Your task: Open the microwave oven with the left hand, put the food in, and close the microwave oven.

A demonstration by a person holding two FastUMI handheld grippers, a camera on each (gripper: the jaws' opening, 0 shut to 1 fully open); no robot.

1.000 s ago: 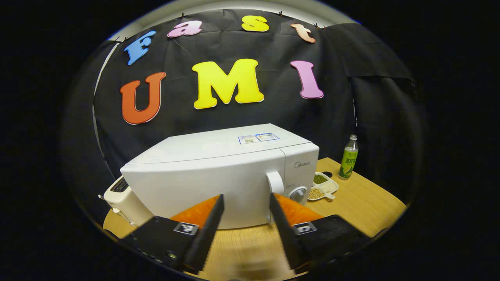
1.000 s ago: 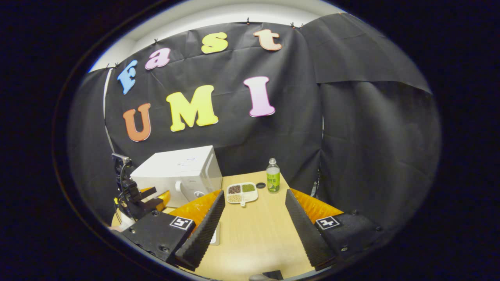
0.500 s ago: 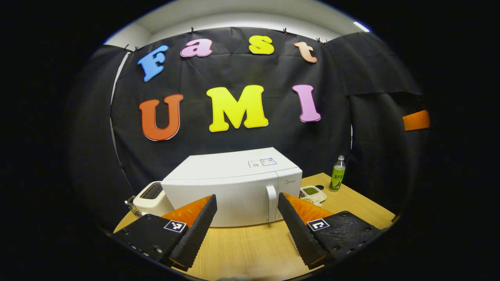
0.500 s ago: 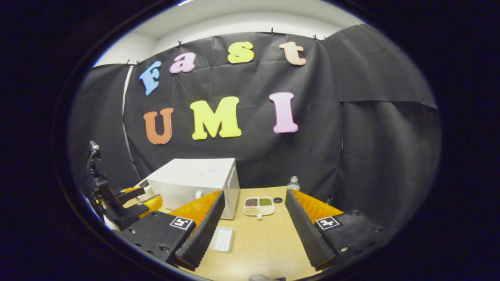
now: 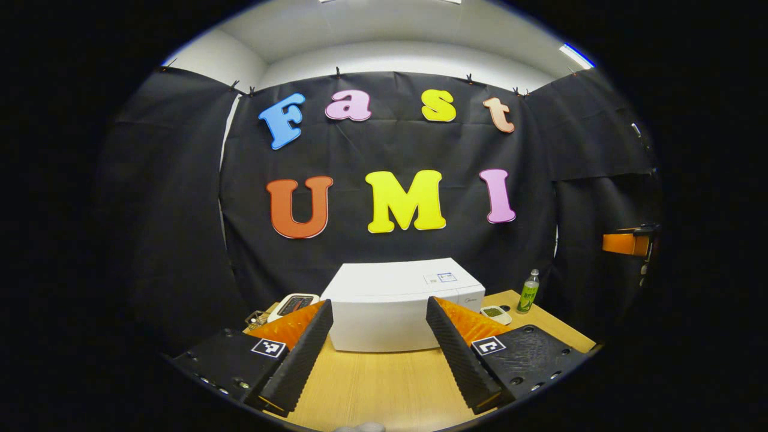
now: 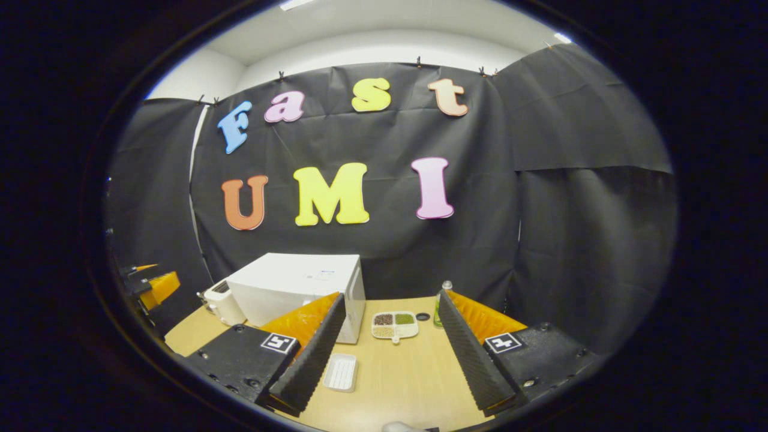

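Observation:
A white microwave (image 5: 384, 327) stands on the wooden table (image 5: 384, 384) with its door closed, some way ahead of my left gripper (image 5: 379, 305). That gripper is open with nothing between its fingers. To the right of the microwave lies the food, a white divided dish (image 6: 394, 324) of beans and grains (image 5: 497, 313). My right gripper (image 6: 392, 297) is open and empty, held back from the table and facing the dish. The right gripper's orange finger (image 5: 624, 243) shows at the far right of the left gripper view. The left gripper (image 6: 155, 285) shows at the far left of the right gripper view.
A white toaster (image 5: 291, 304) sits left of the microwave. A green bottle (image 5: 528, 292) stands at the table's back right, with a small black cap (image 6: 423, 316) near the dish. A small white ridged tray (image 6: 341, 372) lies on the table close to my right gripper.
Both grippers have drawn back from the microwave and the table, so everything looks smaller and farther. Both stay open. The microwave door stays closed.

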